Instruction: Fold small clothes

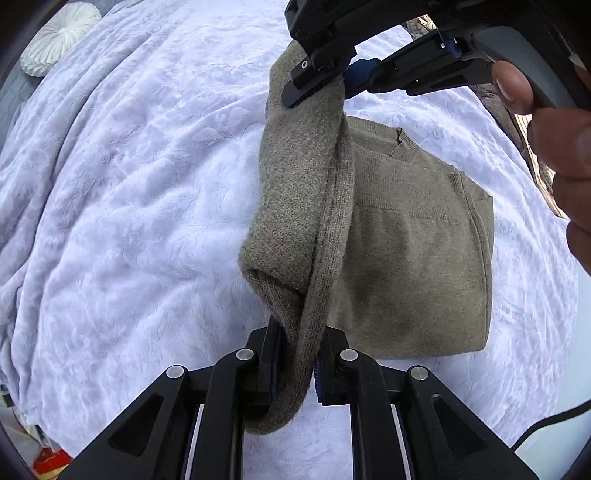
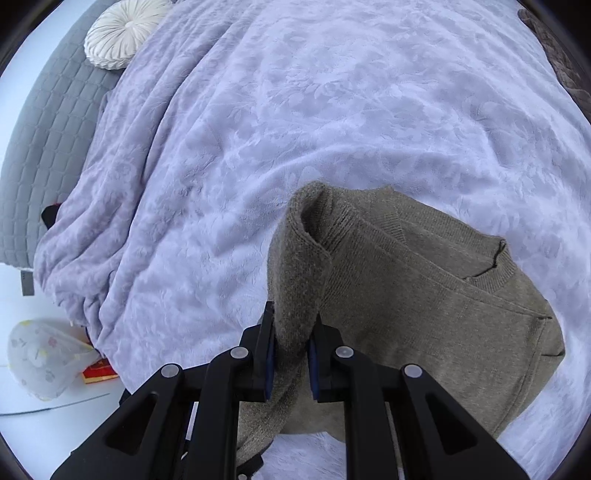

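Observation:
An olive-green knitted sweater (image 1: pixel 417 236) lies partly folded on a white floral blanket (image 1: pixel 129 184). Its left side is lifted off the bed as a long band (image 1: pixel 303 192) stretched between my two grippers. My left gripper (image 1: pixel 297 365) is shut on the near end of that band. My right gripper (image 1: pixel 325 85), held by a hand (image 1: pixel 561 147), is shut on the far end near the top. In the right wrist view the sweater (image 2: pixel 424 314) spreads to the right, and my right gripper (image 2: pixel 291 358) pinches its raised edge (image 2: pixel 295 266).
A round white pleated cushion (image 2: pixel 118 33) rests on a grey quilted headboard (image 2: pixel 48 122) at the upper left. Beside the bed on the floor are a patterned translucent cover (image 2: pixel 44 358) and a red box (image 2: pixel 99 371). A brown fabric (image 2: pixel 554 48) lies at the bed's right edge.

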